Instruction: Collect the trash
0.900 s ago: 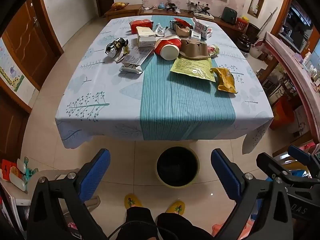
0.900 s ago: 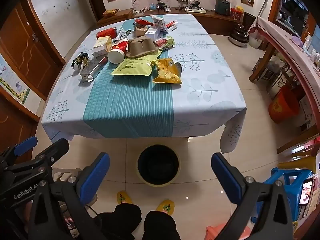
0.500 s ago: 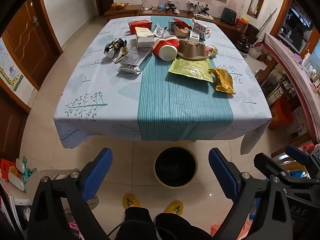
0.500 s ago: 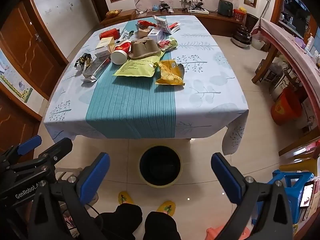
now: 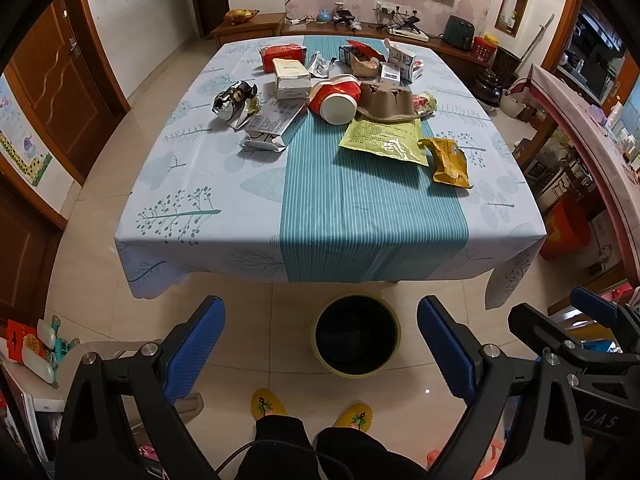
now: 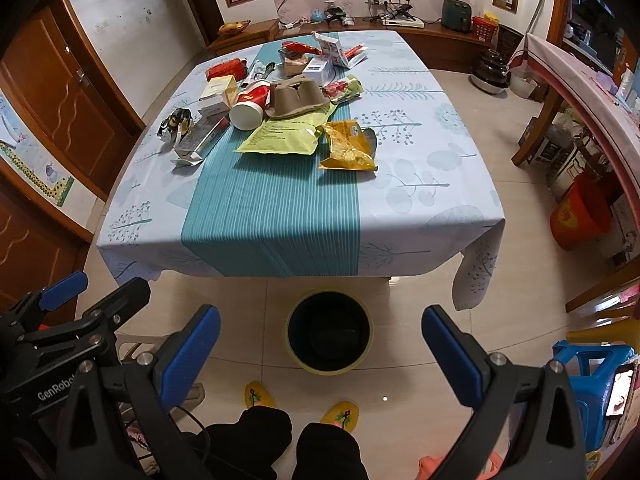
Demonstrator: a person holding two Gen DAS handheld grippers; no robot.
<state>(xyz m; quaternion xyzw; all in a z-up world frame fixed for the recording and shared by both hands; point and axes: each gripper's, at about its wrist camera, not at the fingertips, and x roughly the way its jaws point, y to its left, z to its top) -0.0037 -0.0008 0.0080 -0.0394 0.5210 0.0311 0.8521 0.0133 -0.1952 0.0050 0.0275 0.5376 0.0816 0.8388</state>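
Left wrist view: the left gripper (image 5: 318, 344) is held wide open above the floor, with nothing between its 2 blue pads (image 5: 192, 350). A round bin (image 5: 356, 335) is seen on the tiles just in front of the table (image 5: 208, 208), near a pair of yellow slippers (image 5: 266, 403). The bin's inside is dark, and what it holds cannot be told. The trash is spread over the far half of the table: a red cup (image 5: 334, 98) lies on its side with its white mouth toward the camera, beside a brown pulp tray (image 5: 386, 100). A yellow-green pouch (image 5: 384, 140) lies flat in front of them, and an orange bag (image 5: 450, 162) just beside it. A foil wrapper (image 5: 234, 102), a grey carton (image 5: 272, 128) and a white box (image 5: 292, 78) are seen on the left. The right gripper's frame is visible at the right edge.

Right wrist view: the right gripper (image 6: 320, 350) is likewise spread to its widest and holds nothing. The bin (image 6: 330, 330) is framed between its 2 pads (image 6: 450, 354). The cup (image 6: 250, 106), tray (image 6: 298, 96), pouch (image 6: 282, 136) and bag (image 6: 348, 146) are clustered well apart from both grippers. An orange bucket (image 6: 580, 218) stands on the floor at the right.
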